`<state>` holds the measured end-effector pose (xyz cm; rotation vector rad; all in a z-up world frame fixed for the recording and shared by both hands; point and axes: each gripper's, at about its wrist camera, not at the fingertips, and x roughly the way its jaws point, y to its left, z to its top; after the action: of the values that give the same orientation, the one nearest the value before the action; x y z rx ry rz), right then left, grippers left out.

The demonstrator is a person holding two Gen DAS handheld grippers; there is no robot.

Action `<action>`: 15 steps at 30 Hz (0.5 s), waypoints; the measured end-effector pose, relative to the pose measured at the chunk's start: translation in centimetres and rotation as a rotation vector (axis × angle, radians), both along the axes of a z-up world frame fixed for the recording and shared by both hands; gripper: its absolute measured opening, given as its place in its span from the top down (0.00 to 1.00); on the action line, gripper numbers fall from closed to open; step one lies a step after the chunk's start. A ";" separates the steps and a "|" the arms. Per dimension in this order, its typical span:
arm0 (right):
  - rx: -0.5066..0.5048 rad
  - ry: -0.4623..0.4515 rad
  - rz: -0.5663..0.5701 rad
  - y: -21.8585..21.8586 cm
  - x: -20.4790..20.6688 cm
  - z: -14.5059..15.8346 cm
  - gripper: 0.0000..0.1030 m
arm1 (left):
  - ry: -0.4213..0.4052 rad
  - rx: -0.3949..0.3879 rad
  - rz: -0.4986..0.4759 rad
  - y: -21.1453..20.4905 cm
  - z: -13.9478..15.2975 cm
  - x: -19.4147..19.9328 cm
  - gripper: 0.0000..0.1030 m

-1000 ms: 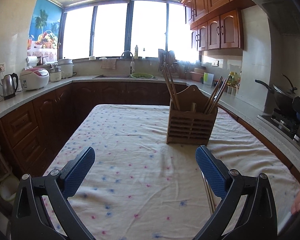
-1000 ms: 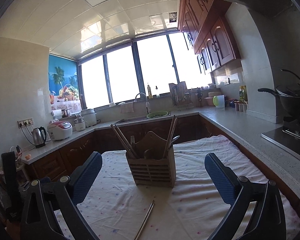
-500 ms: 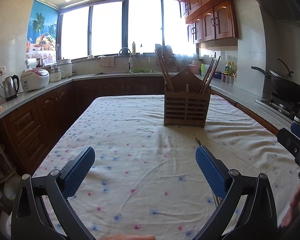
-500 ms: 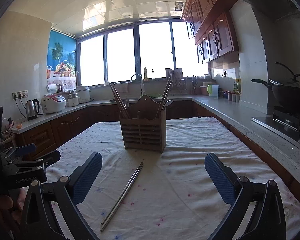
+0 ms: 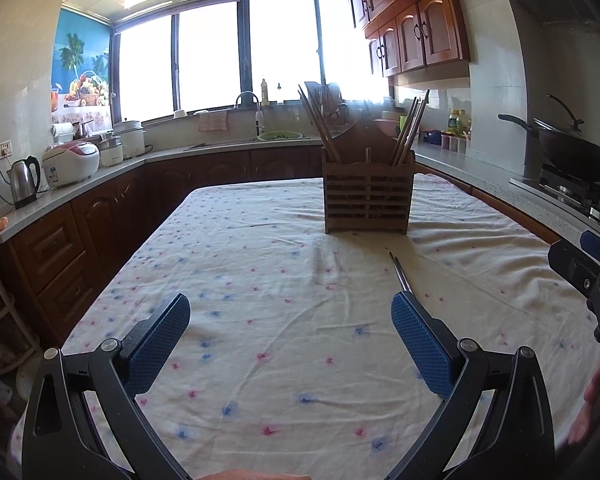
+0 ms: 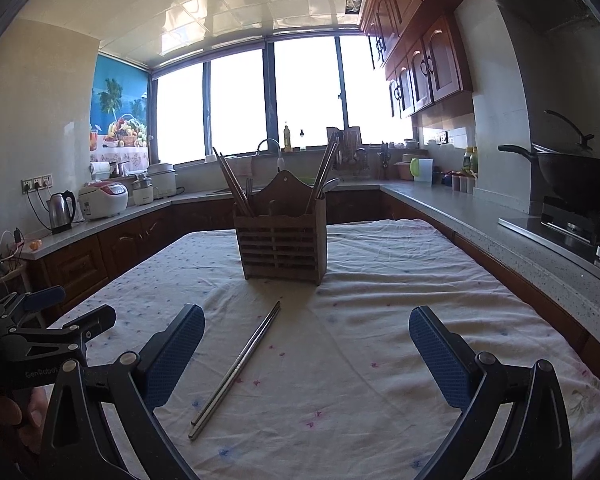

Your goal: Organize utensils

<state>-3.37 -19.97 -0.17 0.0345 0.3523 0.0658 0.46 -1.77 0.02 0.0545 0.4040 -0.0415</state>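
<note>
Right gripper (image 6: 306, 354) fingers spread, empty; steel chopsticks (image 6: 236, 366) on tablecloth (image 6: 380, 280) before wooden holder (image 6: 282, 246).

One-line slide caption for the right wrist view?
Open right gripper above metal chopsticks lying on the floral tablecloth, before a wooden utensil holder.

Over the last 1 s both cameras have drawn back from the wooden utensil holder (image 5: 367, 194), which sat close in front of the fingers earlier and now stands well apart from them, farther up the flowered tablecloth (image 5: 268, 280). The 2 metal chopsticks (image 6: 236, 368) showed only their near ends at the bottom of the right wrist view; now their whole length lies in sight between holder and right gripper (image 6: 306, 354). In the left wrist view, their tips now show beyond the left gripper (image 5: 290, 336), and the right gripper has come into sight at the right edge.
</note>
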 end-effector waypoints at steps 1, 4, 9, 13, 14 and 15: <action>0.000 0.000 0.000 0.0 0.0 0.0 0.00 | 0.000 0.001 0.001 0.1 0.0 0.0 0.00; 0.001 -0.003 0.003 0.0 0.0 -0.1 0.00 | 0.002 -0.001 0.000 0.1 -0.2 0.0 0.00; 0.007 -0.014 0.009 -0.1 -0.3 -0.3 0.00 | -0.014 0.001 0.000 0.2 -0.1 -0.3 0.00; 0.012 -0.032 0.021 -0.1 -0.6 -0.2 0.00 | -0.020 -0.001 0.001 0.2 -0.2 -0.5 0.00; 0.012 -0.037 0.024 -0.1 -0.6 -0.2 0.00 | -0.021 -0.002 0.002 0.2 -0.2 -0.5 0.00; 0.010 -0.042 0.028 0.0 -0.7 -0.2 0.00 | -0.021 -0.002 0.002 0.2 -0.2 -0.5 0.00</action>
<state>-4.11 -19.95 -0.40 0.0380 0.3105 0.0959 -0.06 -1.61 -0.18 0.0528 0.3828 -0.0390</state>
